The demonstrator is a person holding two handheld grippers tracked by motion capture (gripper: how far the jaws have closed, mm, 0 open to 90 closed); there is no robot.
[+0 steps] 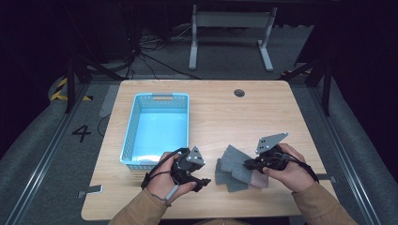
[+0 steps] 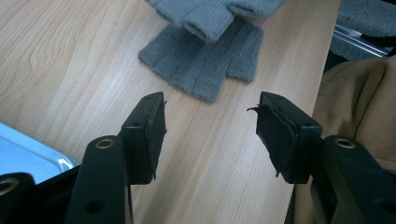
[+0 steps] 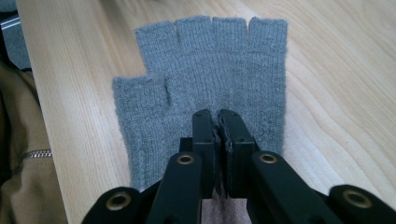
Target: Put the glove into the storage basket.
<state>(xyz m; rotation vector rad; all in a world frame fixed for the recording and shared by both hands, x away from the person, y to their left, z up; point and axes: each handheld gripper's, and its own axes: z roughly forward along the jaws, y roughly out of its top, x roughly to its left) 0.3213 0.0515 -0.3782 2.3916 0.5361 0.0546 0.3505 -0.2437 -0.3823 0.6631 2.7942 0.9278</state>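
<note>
Just right of the blue basket (image 1: 136, 140) on the wooden table (image 1: 225, 112), the high view has two grey fingerless gloves lying partly overlapped near the table's front edge, with the right gripper (image 1: 249, 163) nosed in on the upper glove (image 1: 237, 161) from the far side of the pile and the left gripper (image 1: 199, 180) sitting between the basket's near corner and the gloves, not touching either one. In the left gripper view the jaws stand wide apart with nothing but bare wood between them; the lower glove (image 2: 205, 65) lies flat a bit ahead, well off the basket, with the other glove's finger stubs hanging over its far end. In the right gripper view the jaws are pinched together on the upper glove's knit, right around the palm toward the cuff, finger stubs fanned out away from the camera. My guess is the step is getting that glove up and over into the basket. If it were me I'd lift straight up first so it peels clean off the one underneath, since knit tends to drag its neighbour along. I can't tell how much fabric the pinch really has, so go slow. The left one could pin the lower glove if it starts to follow, then swing the lifted glove across to the basket and let it hang inside the rim before letting go.
</note>
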